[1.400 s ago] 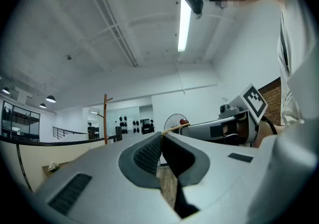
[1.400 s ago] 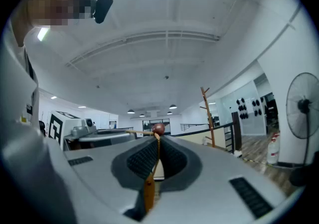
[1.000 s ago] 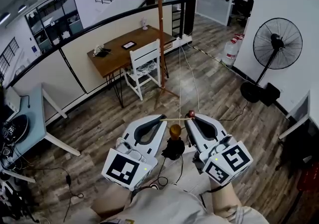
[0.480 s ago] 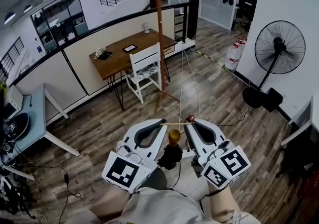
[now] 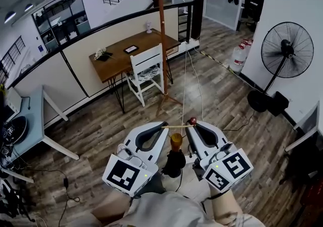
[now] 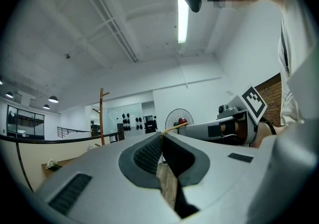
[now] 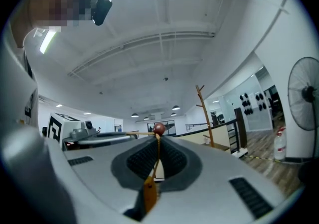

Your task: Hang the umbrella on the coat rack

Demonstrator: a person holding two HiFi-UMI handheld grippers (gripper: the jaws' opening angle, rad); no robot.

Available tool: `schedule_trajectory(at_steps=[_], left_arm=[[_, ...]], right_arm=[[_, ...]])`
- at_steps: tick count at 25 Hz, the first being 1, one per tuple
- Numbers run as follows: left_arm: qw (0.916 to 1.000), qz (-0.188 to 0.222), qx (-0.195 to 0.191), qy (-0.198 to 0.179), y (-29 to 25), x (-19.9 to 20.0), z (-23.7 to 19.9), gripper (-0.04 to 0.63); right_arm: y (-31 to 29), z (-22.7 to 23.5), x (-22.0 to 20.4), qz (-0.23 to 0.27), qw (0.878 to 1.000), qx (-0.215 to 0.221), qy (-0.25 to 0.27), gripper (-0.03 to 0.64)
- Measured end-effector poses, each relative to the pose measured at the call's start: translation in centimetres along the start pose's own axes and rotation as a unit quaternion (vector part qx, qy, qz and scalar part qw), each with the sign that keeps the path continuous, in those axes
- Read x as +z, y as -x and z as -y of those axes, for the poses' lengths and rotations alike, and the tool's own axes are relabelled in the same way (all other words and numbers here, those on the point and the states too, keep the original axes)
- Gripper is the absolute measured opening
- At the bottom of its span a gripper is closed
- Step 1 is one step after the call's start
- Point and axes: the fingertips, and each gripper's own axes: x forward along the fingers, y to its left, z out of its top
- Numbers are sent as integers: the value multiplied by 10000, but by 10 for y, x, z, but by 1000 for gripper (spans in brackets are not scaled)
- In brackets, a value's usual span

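Note:
The umbrella hangs between my two grippers, close to the person's body: an amber handle knob (image 5: pixel 176 142) above a dark folded body (image 5: pixel 174 163). Its tan cord (image 5: pixel 177 126) runs level from tip to tip and ends in a red bead (image 5: pixel 192 120). My left gripper (image 5: pixel 164 126) is shut on one end of the cord. The right gripper (image 5: pixel 191 124) is shut on the end by the bead (image 7: pixel 159 129), and the amber knob (image 7: pixel 149 193) dangles under its jaws. The wooden coat rack (image 5: pixel 161 29) stands a few steps ahead, beside the desk, and shows as a pole (image 6: pixel 102 116) far off.
A wooden desk (image 5: pixel 131 52) and white chair (image 5: pixel 146 67) stand by the rack's base. A black railing (image 5: pixel 126 14) runs behind them. A standing fan (image 5: pixel 287 52) and a water bottle (image 5: pixel 237 54) are at the right, a white table (image 5: pixel 30 120) at the left. Cables lie on the floor.
Both grippers keep their hold on the cord. The head view has shifted slightly; the umbrella and grippers sit almost where they were.

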Motion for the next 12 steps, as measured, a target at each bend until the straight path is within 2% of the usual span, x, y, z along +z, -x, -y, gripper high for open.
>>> schedule_trajectory(at_steps=[6, 12], left_arm=[[10000, 27, -29, 72, -36, -10, -43, 5], [9999, 74, -119, 89, -76, -15, -110, 5]], right_arm=[[-46, 33, -4, -21, 10000, -32, -72, 3], [-117, 65, 1, -108, 9999, -84, -26, 3]])
